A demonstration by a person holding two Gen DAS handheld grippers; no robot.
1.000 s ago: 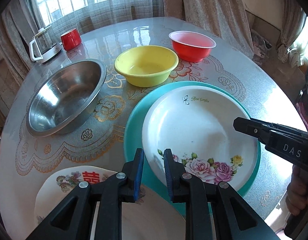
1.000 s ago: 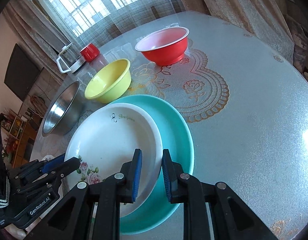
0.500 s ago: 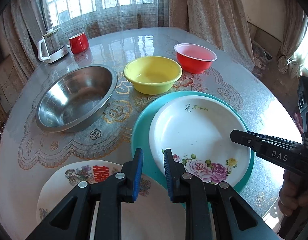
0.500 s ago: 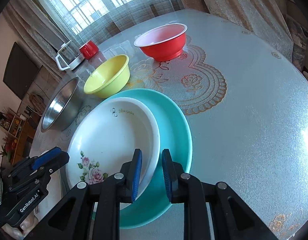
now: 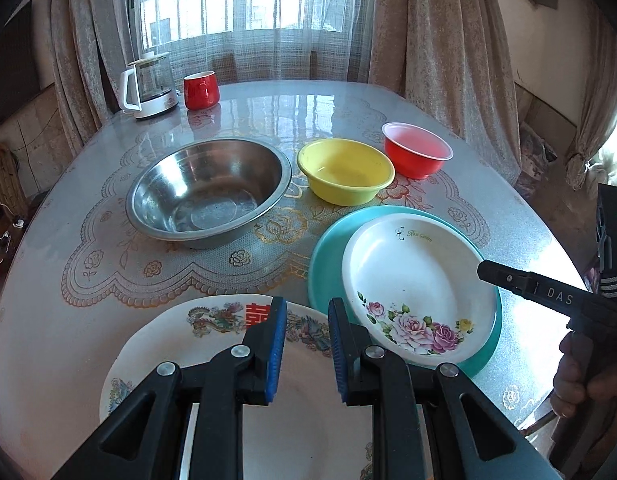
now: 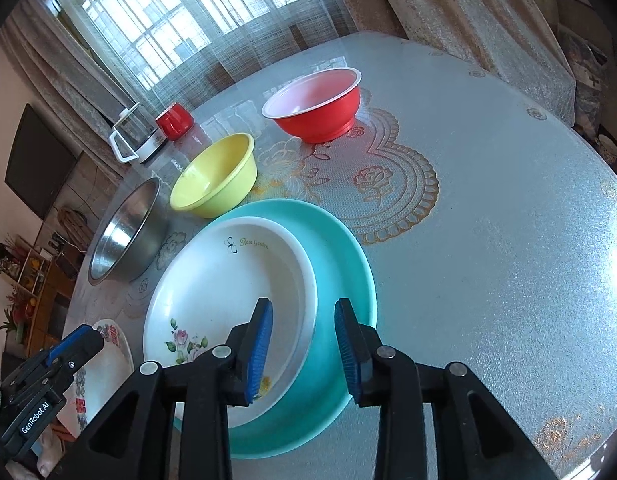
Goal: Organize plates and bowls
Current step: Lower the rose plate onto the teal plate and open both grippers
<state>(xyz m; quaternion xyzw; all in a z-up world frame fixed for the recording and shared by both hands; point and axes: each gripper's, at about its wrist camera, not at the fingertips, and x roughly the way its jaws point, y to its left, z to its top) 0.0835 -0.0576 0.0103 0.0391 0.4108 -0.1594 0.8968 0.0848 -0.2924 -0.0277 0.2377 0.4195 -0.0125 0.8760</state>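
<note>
Reading "Rose Garden", white plate [image 6: 228, 280]; right claw [image 6: 304, 344] opening astride its rim, left claw [image 5: 304, 348] narrow, empty.

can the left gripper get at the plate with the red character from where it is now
Probably yes. The left gripper hangs right over the plate with the red character, nothing on that plate or between them. Its jaws stand almost shut, so they would need to open first.
</note>
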